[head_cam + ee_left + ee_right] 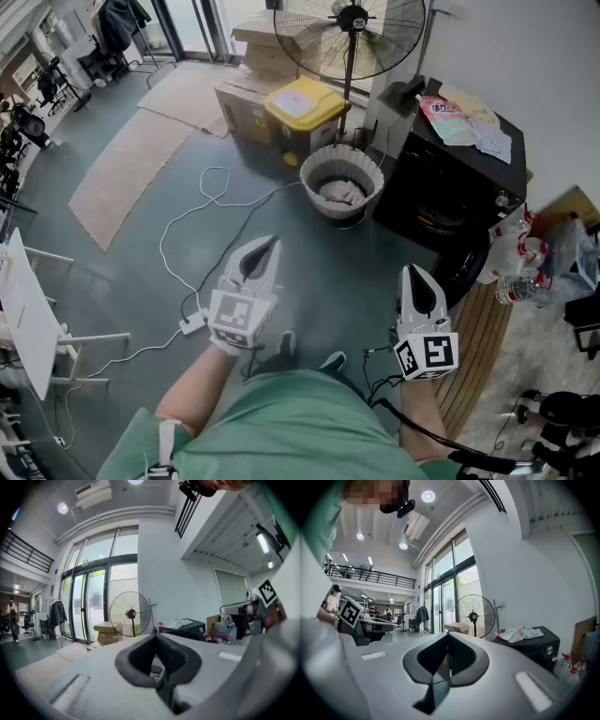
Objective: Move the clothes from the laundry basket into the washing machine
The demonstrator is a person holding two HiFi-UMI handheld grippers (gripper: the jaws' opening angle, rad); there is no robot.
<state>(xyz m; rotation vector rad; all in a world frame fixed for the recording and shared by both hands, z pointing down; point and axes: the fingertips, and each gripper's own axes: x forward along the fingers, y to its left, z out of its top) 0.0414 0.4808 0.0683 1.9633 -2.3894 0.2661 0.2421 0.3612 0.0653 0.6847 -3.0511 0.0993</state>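
Note:
A white mesh laundry basket [341, 180] with grey clothes [341, 193] in it stands on the floor beside the black washing machine [458, 178]. Both grippers hang at waist height, well short of the basket. My left gripper [273, 242] is shut with nothing between its jaws; its tips [155, 632] meet in the left gripper view. My right gripper [412, 270] is shut and empty too, its tips [448, 635] closed in the right gripper view. The washing machine [533, 645] shows at the right of that view with cloths on its top.
A standing fan [351, 33] and cardboard boxes with a yellow-lidded bin [302, 106] stand behind the basket. A white cable [192, 211] loops across the floor at left. Bottles and bags [525, 253] crowd the right side. A white rack [28, 309] stands at far left.

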